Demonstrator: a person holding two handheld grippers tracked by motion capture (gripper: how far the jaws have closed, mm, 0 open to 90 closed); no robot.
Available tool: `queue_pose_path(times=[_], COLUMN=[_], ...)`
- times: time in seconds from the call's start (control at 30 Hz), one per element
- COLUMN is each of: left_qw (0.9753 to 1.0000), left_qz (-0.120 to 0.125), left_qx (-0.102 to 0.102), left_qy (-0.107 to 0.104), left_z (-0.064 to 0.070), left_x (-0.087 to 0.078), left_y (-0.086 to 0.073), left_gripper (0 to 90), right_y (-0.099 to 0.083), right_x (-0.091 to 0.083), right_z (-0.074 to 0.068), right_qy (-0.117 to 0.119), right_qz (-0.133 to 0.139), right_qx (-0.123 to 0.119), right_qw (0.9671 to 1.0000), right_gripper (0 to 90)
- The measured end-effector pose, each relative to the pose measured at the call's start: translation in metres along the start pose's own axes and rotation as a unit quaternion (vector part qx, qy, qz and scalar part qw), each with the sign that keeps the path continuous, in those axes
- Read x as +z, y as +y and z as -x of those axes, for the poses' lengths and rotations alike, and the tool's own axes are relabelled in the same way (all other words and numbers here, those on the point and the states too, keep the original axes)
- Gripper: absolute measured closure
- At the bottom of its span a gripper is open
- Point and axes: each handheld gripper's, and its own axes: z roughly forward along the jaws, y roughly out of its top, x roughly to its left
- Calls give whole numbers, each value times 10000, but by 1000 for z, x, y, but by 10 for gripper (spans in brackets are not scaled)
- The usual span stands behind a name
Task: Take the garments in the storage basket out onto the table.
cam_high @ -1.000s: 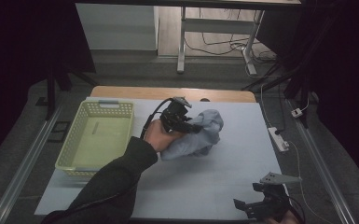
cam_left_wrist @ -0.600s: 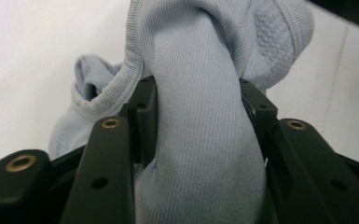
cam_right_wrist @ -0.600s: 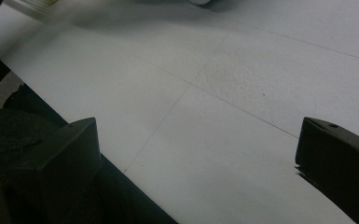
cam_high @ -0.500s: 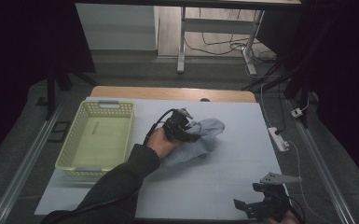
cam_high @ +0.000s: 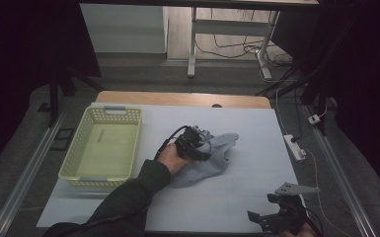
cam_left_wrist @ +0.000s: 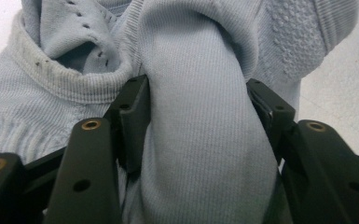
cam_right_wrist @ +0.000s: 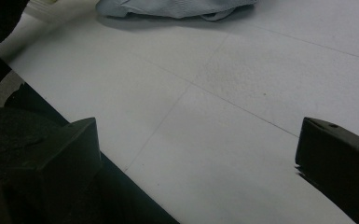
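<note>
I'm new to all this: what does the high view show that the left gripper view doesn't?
High view: the pale green basket at the table's left and the right hand-held gripper, open near the front edge. Left gripper view: the garment's ribbed knit and the fold pinched between the jaws. Both: the left hand-held gripper shut on the light blue garment, lying on the white table.

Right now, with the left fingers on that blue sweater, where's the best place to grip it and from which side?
Keep the raised fold of the sweater, coming from the person's side as the left gripper does now. That bunched ridge stands up between the fingers, unlike the flat parts lying on the table.
</note>
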Motion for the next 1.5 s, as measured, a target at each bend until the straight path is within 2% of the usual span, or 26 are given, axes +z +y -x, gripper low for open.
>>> queue_pose_path(times=[0.07, 0.27, 0.6, 0.8, 0.87, 1.1, 1.13, 1.37, 1.5], left_qw=[10000, 9998, 9999, 10000, 9999, 9999, 9998, 9994, 9988], left_qz=[-39, -138, -7, -7, -65, 154, 169, 327, 436], left_qx=[72, 119, 85, 66, 123, -2, 8, 79, 88], left_qy=[18, -26, -102, -46, -1, -60, -58, -54, -218], left_z=[0, 2, 5, 6, 7, 9, 9, 13, 15], left_x=[0, -4, -12, -21, -23, -31, -33, -46, -51], left_y=[0, 5, 8, 7, 7, 5, 5, 8, 7], left_gripper=[437, 370, 255, 229, 214, 150, 113, 46, 3], right_y=[0, 0, 0, 0, 0, 0, 0, 0, 0], right_x=[0, 0, 0, 0, 0, 0, 0, 0, 0], right_z=[0, 0, 0, 0, 0, 0, 0, 0, 0], right_qy=[-2, 7, -5, -5, -6, -5, -4, -3, -5], right_qz=[2, 8, 10, 4, 1, -7, -11, -11, -10], right_qx=[-2, 0, -2, -5, -7, -8, -4, -3, -8], right_qw=[10000, 10000, 10000, 10000, 10000, 10000, 10000, 10000, 10000], right_gripper=[0, 0, 0, 0, 0, 0, 0, 0, 0])
